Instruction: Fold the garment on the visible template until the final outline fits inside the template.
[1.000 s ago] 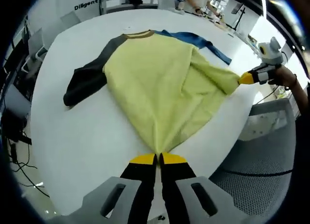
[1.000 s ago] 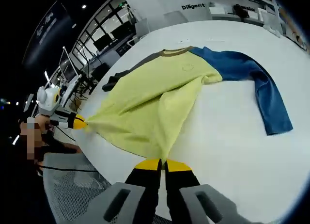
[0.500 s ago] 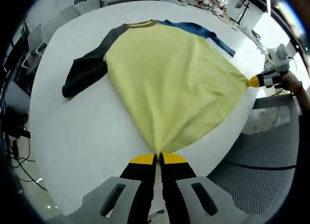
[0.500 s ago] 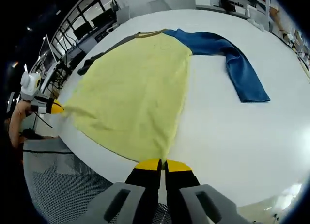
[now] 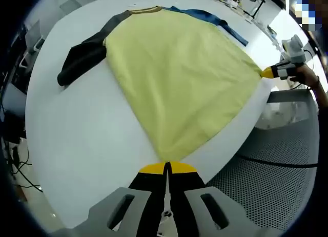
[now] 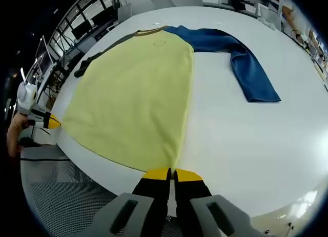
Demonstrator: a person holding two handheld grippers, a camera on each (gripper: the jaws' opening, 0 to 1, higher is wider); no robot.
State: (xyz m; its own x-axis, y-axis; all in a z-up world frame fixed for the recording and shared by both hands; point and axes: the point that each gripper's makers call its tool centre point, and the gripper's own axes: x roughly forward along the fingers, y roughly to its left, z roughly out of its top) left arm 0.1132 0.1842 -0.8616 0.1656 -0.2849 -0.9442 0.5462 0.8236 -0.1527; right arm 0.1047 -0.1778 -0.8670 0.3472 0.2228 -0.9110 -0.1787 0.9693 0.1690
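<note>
Both claws, left claw (image 5: 167, 168) and right claw (image 6: 171, 171), clenched on shirt (image 6: 133, 93) hem; template hidden.

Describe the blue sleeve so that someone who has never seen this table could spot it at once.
Start at the big white table and find the shirt spread flat on it, its yellow body held at two hem corners. The blue sleeve runs from the shoulder beside the collar and bends toward bare table. The opposite sleeve is dark grey, not blue.
</note>
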